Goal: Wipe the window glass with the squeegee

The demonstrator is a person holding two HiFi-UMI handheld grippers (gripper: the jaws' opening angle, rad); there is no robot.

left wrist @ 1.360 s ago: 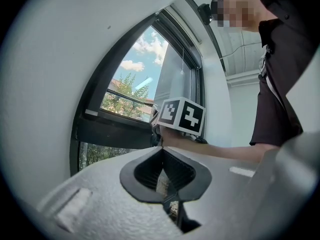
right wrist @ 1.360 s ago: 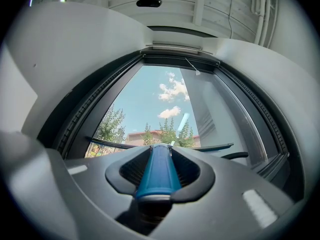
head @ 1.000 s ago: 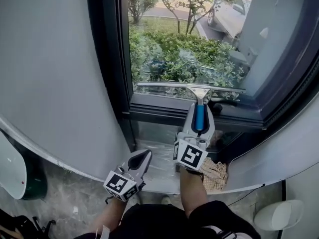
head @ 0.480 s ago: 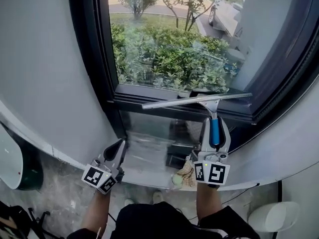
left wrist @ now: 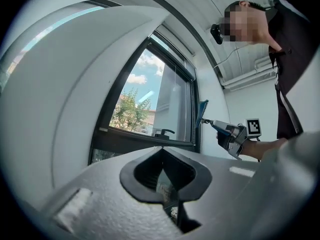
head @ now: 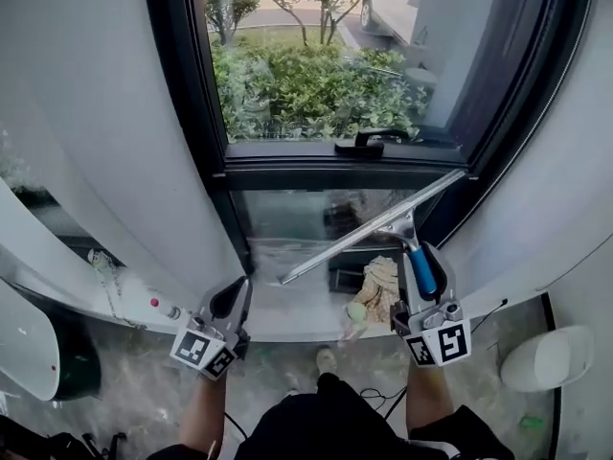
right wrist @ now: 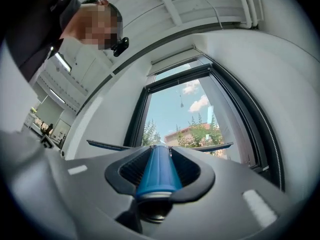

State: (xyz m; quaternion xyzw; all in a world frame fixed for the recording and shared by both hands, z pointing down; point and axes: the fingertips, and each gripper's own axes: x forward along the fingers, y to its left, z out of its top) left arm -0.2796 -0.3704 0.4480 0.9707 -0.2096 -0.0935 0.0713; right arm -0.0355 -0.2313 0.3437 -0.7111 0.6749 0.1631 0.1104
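My right gripper (head: 419, 259) is shut on the blue handle of the squeegee (head: 374, 226). Its long metal blade slants from lower left to upper right, off the window glass (head: 316, 65) and in front of the lower pane. In the right gripper view the blue handle (right wrist: 156, 170) lies between the jaws, with the blade (right wrist: 110, 145) across the window behind. My left gripper (head: 233, 301) hangs low at the left, shut and holding nothing; in its own view the jaws (left wrist: 167, 184) meet, and the squeegee (left wrist: 203, 115) shows far off beside the window.
A black window handle (head: 369, 140) sits on the frame's bottom rail. A crumpled cloth (head: 375, 293) lies on the sill below the blade. White curved wall panels flank the window. A white bin (head: 536, 360) stands on the floor at the right.
The squeegee has come down off the upper glass and tilted, its left end dropping. My right gripper moved lower and to the right. The left gripper has hardly shifted.
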